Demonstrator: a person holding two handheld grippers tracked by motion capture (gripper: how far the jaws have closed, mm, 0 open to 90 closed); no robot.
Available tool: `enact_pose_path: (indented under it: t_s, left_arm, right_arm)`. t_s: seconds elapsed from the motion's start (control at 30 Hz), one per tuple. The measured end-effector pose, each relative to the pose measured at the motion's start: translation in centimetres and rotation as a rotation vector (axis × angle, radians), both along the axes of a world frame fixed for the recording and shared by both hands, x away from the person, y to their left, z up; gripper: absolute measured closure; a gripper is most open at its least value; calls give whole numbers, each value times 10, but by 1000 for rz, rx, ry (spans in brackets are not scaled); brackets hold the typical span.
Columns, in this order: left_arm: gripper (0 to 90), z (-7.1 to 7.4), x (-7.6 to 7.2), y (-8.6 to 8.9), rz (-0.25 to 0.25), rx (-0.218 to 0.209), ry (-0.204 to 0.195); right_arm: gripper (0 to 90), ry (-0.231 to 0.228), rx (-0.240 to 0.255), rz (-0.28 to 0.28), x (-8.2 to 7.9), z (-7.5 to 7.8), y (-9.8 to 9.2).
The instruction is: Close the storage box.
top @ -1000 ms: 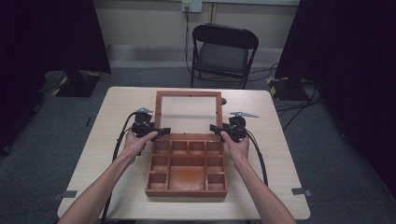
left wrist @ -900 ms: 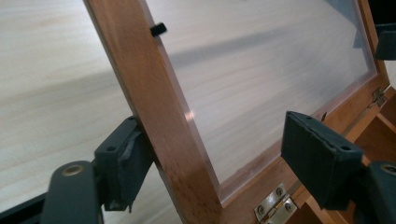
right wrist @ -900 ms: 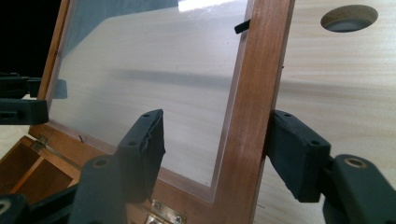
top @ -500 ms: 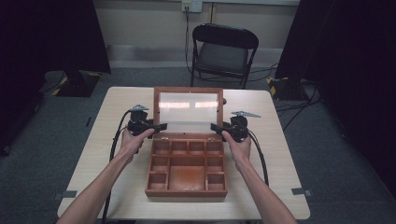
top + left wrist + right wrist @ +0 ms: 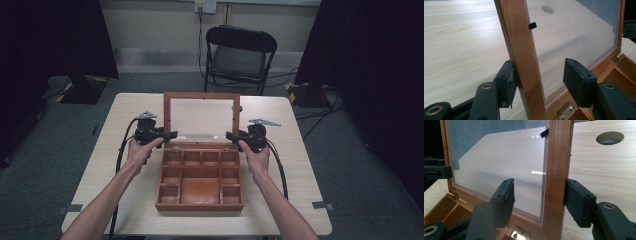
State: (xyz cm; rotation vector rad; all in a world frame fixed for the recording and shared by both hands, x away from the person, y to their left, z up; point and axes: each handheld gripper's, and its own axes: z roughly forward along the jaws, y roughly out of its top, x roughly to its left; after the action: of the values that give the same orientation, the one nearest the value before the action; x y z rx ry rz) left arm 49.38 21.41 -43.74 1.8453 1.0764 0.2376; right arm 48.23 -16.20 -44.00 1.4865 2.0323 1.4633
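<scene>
The left gripper (image 5: 537,82) has just been closing around the left rail of the box's lid (image 5: 520,50) – its outer jaw rests against the wood, the inner jaw stands off the pane, so nothing is pinched yet. The right gripper (image 5: 539,200) straddles the right rail (image 5: 557,170) the same way: outer jaw against the wood, inner jaw clear of the pane. The glazed lid (image 5: 201,120) stands near upright on its hinges at the back of the wooden box (image 5: 200,177), which sits mid-table (image 5: 300,190) between the hands. To move the lid well, I'd bear on the wooden rails only – never the pane – and keep both sides level so the hinges (image 5: 520,232) don't twist. Beyond the table stands a folding chair (image 5: 240,52)
</scene>
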Motion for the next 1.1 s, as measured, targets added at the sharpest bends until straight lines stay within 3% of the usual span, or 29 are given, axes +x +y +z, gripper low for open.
enact_pose_path:
  t_s: [0.2,0.37,1.1]
  left_arm:
    - [458,3,-2,1,-6,-12,-3]
    - [458,5,-4,5,-40,-32,-10]
    - [491,18,-14,12,-63,-66,-43]
  right_arm:
    - [417,-1,-4,11,-2,3,-1]
    - [428,-7,-5,23,-4,5,-2]
    - [412,-7,2,54,-13,13,-3]
